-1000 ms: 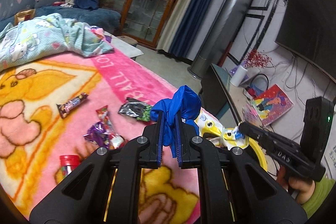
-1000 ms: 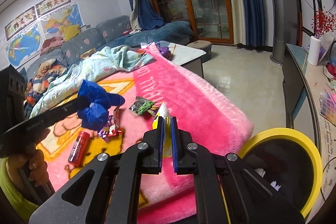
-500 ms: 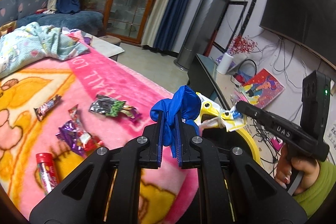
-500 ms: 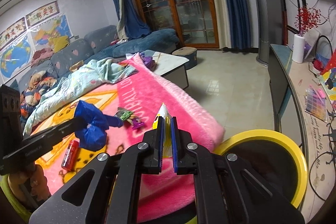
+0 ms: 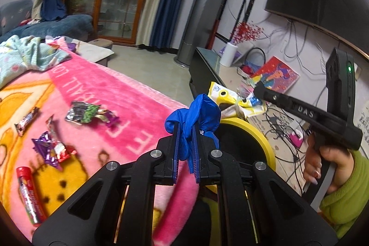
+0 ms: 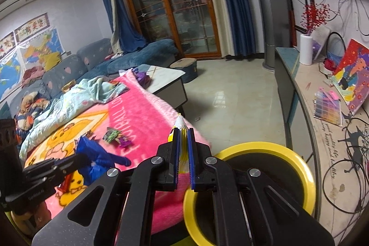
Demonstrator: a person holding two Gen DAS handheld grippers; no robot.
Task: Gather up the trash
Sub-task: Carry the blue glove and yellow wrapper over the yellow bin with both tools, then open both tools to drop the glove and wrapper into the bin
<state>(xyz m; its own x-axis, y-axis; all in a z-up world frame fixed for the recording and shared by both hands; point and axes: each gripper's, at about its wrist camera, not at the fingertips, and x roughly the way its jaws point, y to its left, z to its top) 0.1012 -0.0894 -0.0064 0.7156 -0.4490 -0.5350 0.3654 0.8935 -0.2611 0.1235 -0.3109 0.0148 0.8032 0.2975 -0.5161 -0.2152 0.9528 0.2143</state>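
My left gripper (image 5: 185,128) is shut on a crumpled blue plastic bag (image 5: 200,110), held at the edge of the pink blanket (image 5: 110,93) beside the yellow-rimmed bin (image 5: 258,135). My right gripper (image 6: 183,133) is shut on a yellow and white wrapper (image 6: 181,125), which shows over the bin's far rim in the left wrist view as the wrapper (image 5: 233,98). The bin (image 6: 265,149) lies just right of the right gripper. The left gripper with the blue bag (image 6: 96,156) appears at lower left in the right wrist view.
Several wrappers stay on the blanket: a green-silver one (image 5: 83,111), a purple-red one (image 5: 52,149), a candy bar (image 5: 26,121) and a red tube (image 5: 30,195). A TV cabinet (image 6: 297,89) with cables stands right of the bin; a low table (image 6: 166,77) lies beyond the blanket.
Both grippers have swung right, away from the blanket's middle toward the bin, each keeping its hold. The bin now fills more of both views.
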